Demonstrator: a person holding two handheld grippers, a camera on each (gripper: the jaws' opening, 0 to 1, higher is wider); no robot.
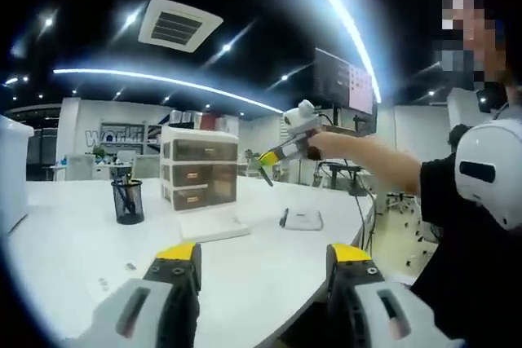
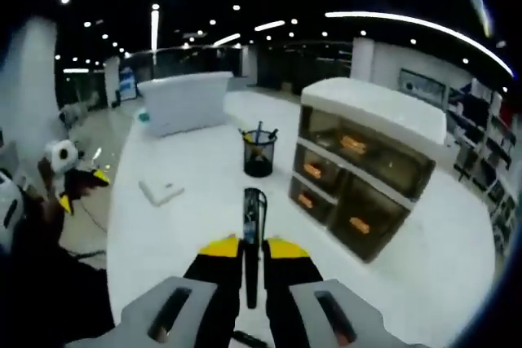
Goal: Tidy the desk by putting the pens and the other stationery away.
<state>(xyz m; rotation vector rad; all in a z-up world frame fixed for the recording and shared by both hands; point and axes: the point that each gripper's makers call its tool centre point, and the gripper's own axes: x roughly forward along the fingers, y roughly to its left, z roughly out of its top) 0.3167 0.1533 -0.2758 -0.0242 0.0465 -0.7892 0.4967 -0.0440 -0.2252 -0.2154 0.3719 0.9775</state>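
The right gripper [image 2: 253,260], jaws clamped on a dark pen [image 2: 253,222], needed a steady, upright approach over the mesh pen cup [image 2: 258,155] beside the drawer unit [image 2: 363,181] mid-table, while the left gripper [image 1: 265,270] hung with jaws wide.

- On the far wall [image 1: 104,132] in the left gripper view stand large pale letters that begin "Wor"; the drawer unit [image 1: 200,174] hides what follows.
- The wall-mounted screen [image 1: 343,81] in the same view carries coloured blocks and fine print, too small to read.
- The poster [image 2: 128,83] on the far side of the room in the right gripper view is too blurred to read.
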